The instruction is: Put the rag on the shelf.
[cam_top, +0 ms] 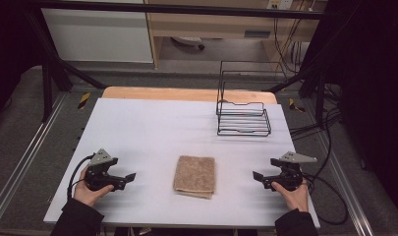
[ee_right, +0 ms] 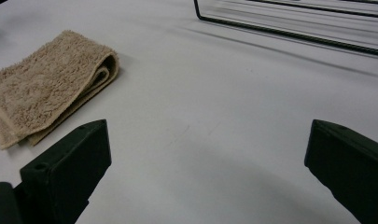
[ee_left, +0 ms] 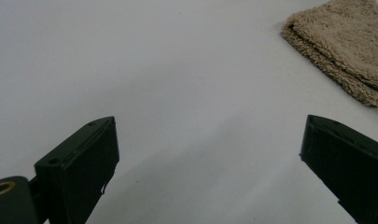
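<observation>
Beige and folded, the towel [cam_top: 195, 176] lies on the white table [cam_top: 152, 128], near the wire rack [cam_top: 243, 118]. Left gripper [cam_top: 129, 177] and right gripper [cam_top: 258, 175] flank the towel, well apart from it, jaws wide and empty, likely poised to reach for it.

Quick count: one folded tan towel [cam_top: 195, 175] near the middle, one black wire rack [cam_top: 243, 118] far right, two grippers, one white table [cam_top: 152, 128].

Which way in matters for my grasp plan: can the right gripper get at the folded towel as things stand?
Probably yes. The right gripper has its jaws open and points toward the folded towel, with bare white table between them. The wire rack stands farther back, off that path.
</observation>
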Motion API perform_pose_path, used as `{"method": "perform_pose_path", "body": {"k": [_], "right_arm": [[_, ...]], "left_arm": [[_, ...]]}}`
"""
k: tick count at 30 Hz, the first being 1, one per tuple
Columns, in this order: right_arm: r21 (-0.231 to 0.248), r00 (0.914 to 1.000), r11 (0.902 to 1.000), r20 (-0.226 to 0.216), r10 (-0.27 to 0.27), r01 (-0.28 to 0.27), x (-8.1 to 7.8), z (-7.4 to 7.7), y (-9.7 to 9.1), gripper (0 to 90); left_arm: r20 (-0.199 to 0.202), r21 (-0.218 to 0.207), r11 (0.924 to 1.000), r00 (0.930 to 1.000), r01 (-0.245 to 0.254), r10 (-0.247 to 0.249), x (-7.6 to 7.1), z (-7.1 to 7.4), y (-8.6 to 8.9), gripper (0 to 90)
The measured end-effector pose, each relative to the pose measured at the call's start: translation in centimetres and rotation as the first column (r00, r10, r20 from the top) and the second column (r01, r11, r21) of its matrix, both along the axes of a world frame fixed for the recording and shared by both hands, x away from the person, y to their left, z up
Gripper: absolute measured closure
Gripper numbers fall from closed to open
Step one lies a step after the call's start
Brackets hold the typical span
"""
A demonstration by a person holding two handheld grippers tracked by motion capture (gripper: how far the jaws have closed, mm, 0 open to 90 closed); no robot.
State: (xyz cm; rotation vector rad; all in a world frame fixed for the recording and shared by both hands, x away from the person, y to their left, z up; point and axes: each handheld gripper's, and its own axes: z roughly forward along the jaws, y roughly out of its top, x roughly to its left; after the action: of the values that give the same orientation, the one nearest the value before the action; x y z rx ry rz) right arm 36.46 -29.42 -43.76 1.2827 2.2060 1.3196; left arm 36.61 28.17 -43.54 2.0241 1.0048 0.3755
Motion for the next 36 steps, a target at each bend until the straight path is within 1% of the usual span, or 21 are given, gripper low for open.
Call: {"method": "perform_pose_path", "body": {"k": [5, 10, 13, 15, 17, 19, 20, 22, 23, 25, 26, 29, 30, 31, 36], "right_arm": [[-0.003, 1.0000, 1.0000, 0.002, 0.001, -0.001, 0.0, 0.0, 0.0, 1.0], [-0.020, 1.0000, 0.9998, 0.007, 0.003, -0.003, 0.0, 0.1, 0.3, 1.1], [-0.029, 1.0000, 0.9996, 0.009, 0.004, -0.003, 0.0, 0.1, 0.5, 1.1], [-0.031, 1.0000, 0.9995, 0.004, 0.008, -0.008, -0.1, 0.1, 0.8, 1.2], [-0.031, 0.9999, 0.9995, 0.004, 0.010, -0.010, 0.0, 0.1, 0.9, 1.3], [-0.036, 0.9999, 0.9993, 0.003, 0.013, -0.013, 0.0, 0.1, 1.0, 1.2], [-0.036, 0.9999, 0.9993, 0.001, 0.012, -0.012, 0.0, 0.1, 1.1, 1.2], [-0.034, 0.9999, 0.9993, -0.003, 0.012, -0.013, -0.1, 0.1, 1.2, 1.3], [-0.031, 1.0000, 0.9995, 0.000, 0.010, -0.010, -0.1, 0.1, 1.3, 1.3], [-0.039, 0.9999, 0.9991, -0.001, 0.013, -0.013, -0.1, 0.2, 1.4, 1.3], [-0.041, 0.9999, 0.9991, 0.002, 0.013, -0.013, -0.1, 0.1, 1.4, 1.3], [-0.043, 0.9999, 0.9990, -0.002, 0.015, -0.015, -0.2, 0.1, 1.6, 1.3], [-0.044, 0.9999, 0.9989, 0.001, 0.016, -0.016, -0.1, 0.1, 1.6, 1.4], [-0.044, 0.9999, 0.9989, 0.000, 0.015, -0.015, -0.1, 0.1, 1.6, 1.4], [-0.046, 0.9999, 0.9988, 0.000, 0.017, -0.017, -0.1, 0.1, 1.9, 1.5]], "left_arm": [[-0.005, -0.003, 1.0000, 1.0000, -0.005, 0.005, 0.0, 0.0, -0.3, 4.3], [-0.001, 0.004, 1.0000, 1.0000, -0.004, 0.004, -0.2, 0.1, -0.6, 5.8], [-0.005, 0.006, 1.0000, 1.0000, -0.008, 0.008, -0.3, 0.2, -1.1, 6.8], [-0.008, -0.003, 1.0000, 1.0000, -0.005, 0.005, -0.3, 0.3, -1.6, 9.5], [-0.011, -0.008, 1.0000, 0.9999, -0.004, 0.004, -0.3, 0.3, -2.2, 10.4], [-0.014, -0.002, 1.0000, 0.9999, 0.004, -0.004, -0.5, 0.4, -2.9, 11.9], [-0.013, -0.003, 1.0000, 0.9999, 0.009, -0.009, -0.6, 0.5, -3.5, 12.6], [-0.015, -0.013, 0.9998, 0.9998, 0.012, -0.012, -0.7, 0.7, -4.2, 14.0], [-0.015, -0.013, 0.9998, 0.9998, 0.012, -0.012, -0.7, 0.7, -4.2, 14.8], [-0.014, -0.012, 0.9999, 0.9998, 0.010, -0.010, -0.9, 0.9, -5.2, 16.6], [-0.014, -0.012, 0.9999, 0.9998, 0.010, -0.010, -0.9, 0.9, -5.2, 17.5], [-0.021, -0.023, 0.9996, 0.9997, 0.014, -0.014, -1.1, 1.0, -6.3, 20.2], [-0.023, -0.023, 0.9996, 0.9997, 0.013, -0.014, -1.1, 1.1, -6.7, 21.3], [-0.024, -0.021, 0.9996, 0.9995, 0.018, -0.018, -1.2, 1.1, -7.5, 22.3], [-0.045, -0.013, 0.9990, 0.9980, 0.043, -0.044, -1.2, 1.1, -9.6, 26.0]]}}
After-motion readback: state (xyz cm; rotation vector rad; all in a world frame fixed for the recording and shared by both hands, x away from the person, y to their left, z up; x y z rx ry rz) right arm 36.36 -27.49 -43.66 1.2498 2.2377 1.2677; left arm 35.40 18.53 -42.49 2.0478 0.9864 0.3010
